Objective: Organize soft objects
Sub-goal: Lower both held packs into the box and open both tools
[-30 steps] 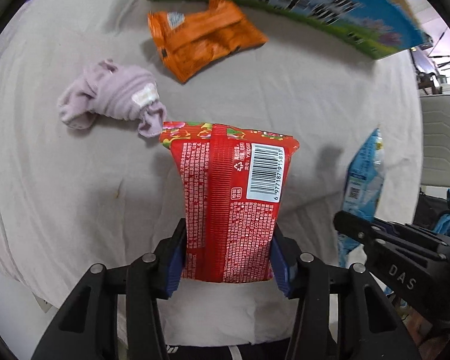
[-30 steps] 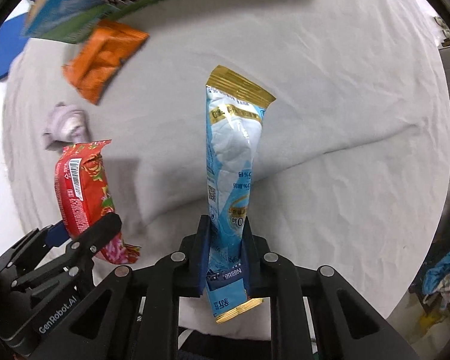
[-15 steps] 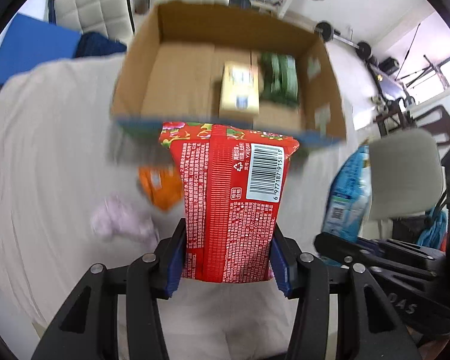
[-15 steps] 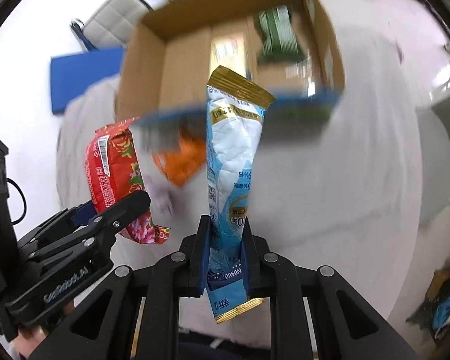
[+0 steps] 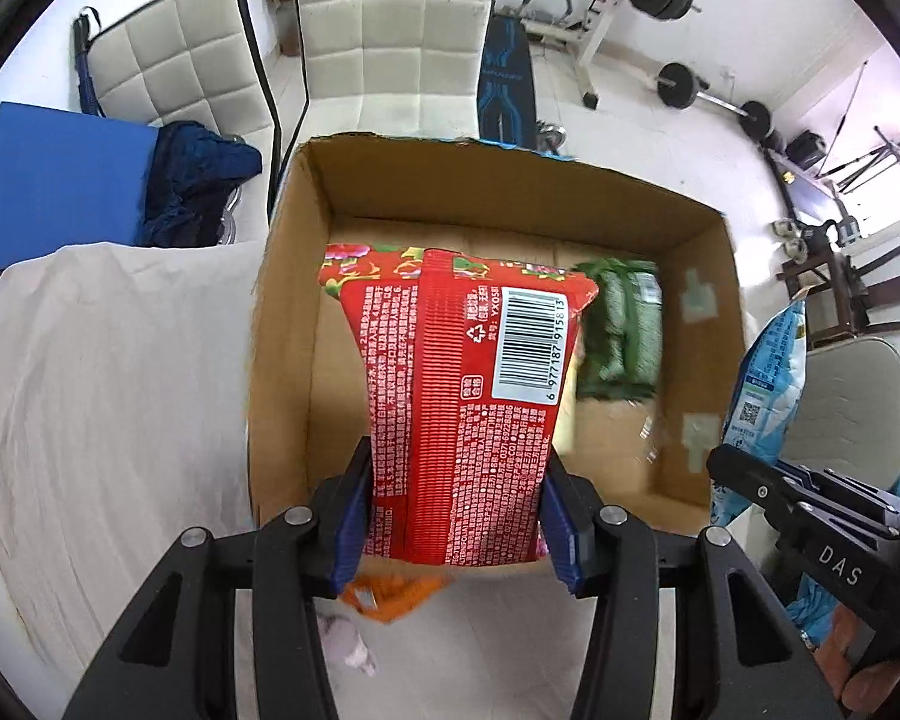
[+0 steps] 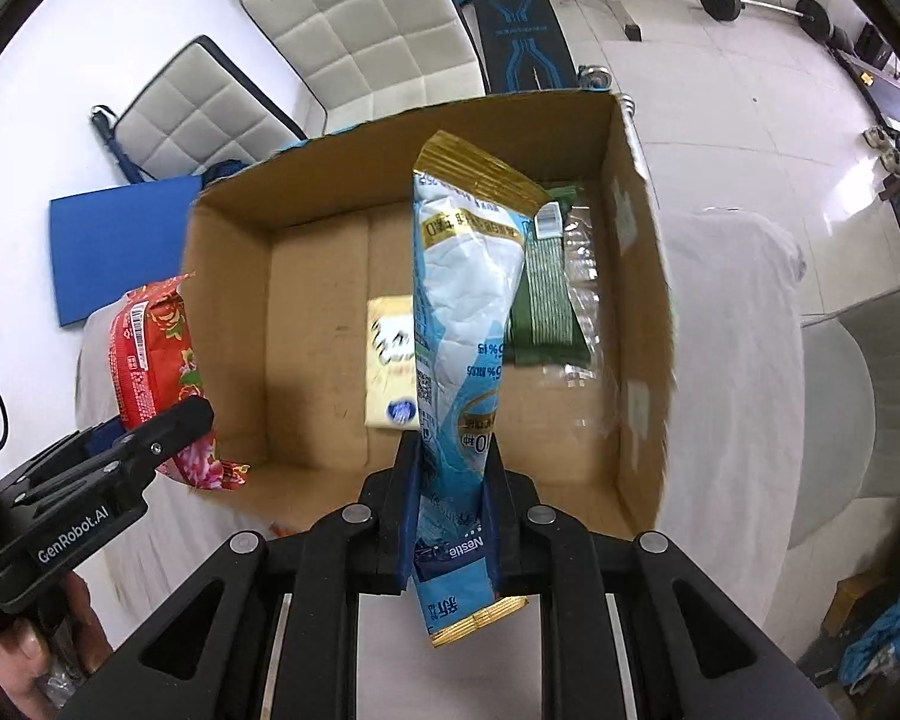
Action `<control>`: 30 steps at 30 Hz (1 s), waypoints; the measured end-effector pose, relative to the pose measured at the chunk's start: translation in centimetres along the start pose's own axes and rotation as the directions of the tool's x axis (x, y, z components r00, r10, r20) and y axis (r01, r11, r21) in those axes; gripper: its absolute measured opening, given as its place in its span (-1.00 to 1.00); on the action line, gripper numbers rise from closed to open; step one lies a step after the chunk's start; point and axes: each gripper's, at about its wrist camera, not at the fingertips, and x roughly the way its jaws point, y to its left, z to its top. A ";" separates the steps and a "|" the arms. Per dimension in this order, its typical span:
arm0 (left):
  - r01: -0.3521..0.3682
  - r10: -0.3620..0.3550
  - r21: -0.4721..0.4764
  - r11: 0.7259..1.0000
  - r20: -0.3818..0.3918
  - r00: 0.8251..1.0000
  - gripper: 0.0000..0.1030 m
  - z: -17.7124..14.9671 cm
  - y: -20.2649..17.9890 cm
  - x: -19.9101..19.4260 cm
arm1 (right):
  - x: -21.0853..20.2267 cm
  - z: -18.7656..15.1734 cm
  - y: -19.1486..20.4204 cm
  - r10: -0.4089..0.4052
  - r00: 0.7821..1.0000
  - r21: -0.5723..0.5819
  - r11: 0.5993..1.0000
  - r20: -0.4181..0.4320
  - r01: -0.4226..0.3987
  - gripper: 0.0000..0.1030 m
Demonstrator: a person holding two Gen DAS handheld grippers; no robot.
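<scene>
Left tool point(image 5: 456, 516) pinching red pack point(image 5: 456, 384), right tool point(image 6: 450, 510) pinching blue pouch point(image 6: 462, 312); both over box point(image 6: 228, 324), ready for drop.

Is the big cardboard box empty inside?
No, the cardboard box already holds a green packet and a pale yellow packet on its floor.

Red barcoded packet point(image 5: 456, 414) and blue-white gold-edged pouch point(image 6: 462, 324), both upright before open cardboard box point(image 6: 228, 324).
</scene>
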 end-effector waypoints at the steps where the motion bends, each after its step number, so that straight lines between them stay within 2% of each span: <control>1: 0.000 0.000 -0.008 1.000 -0.018 1.000 -0.10 0.8 0.3 0.7 | 0.9 0.6 0.0 -0.002 1.000 0.004 1.000 -0.009 0.002 -0.64; 6: 0.006 -0.008 -0.026 1.000 -0.101 0.995 -0.10 3.4 1.0 4.9 | 4.6 2.1 0.1 -0.034 0.998 -0.002 0.999 -0.050 0.034 -0.64; 8: -0.002 -0.002 -0.030 1.000 -0.125 0.992 -0.08 3.8 1.2 6.3 | 5.3 1.5 0.2 -0.048 0.997 -0.012 0.999 -0.060 0.047 -0.64; 12: -0.054 0.048 -0.031 0.998 -0.171 0.984 -0.08 4.6 1.6 8.9 | 8.0 2.1 0.3 -0.060 0.994 -0.019 0.998 -0.089 0.058 -0.59; 14: -0.049 0.041 -0.041 0.998 -0.176 0.984 -0.08 4.9 1.8 9.4 | 8.8 2.4 0.1 -0.090 0.991 -0.031 0.996 -0.101 0.087 -0.42; 16: -0.049 0.042 -0.040 0.998 -0.172 0.984 -0.07 5.0 1.8 9.6 | 9.3 2.5 0.1 -0.118 0.989 -0.037 0.993 -0.093 0.115 -0.01; 19: -0.050 0.044 -0.036 0.998 -0.161 0.986 0.02 5.1 1.6 9.3 | 9.4 2.5 -0.3 -0.130 0.987 -0.031 0.991 -0.090 0.128 0.06; 26: -0.058 0.054 -0.024 0.998 -0.134 0.990 0.02 4.4 1.0 7.7 | 8.8 1.7 -0.3 -0.138 0.986 -0.035 0.990 -0.097 0.135 0.08; 28: -0.064 0.062 -0.014 0.998 -0.118 0.991 0.02 4.0 0.8 6.9 | 8.4 1.3 -0.1 -0.146 0.985 -0.040 0.989 -0.091 0.143 0.34; 30: -0.069 0.068 -0.008 0.998 -0.101 0.993 0.03 3.3 0.5 5.9 | 7.8 0.8 0.1 -0.141 0.987 -0.041 0.990 -0.081 0.138 0.47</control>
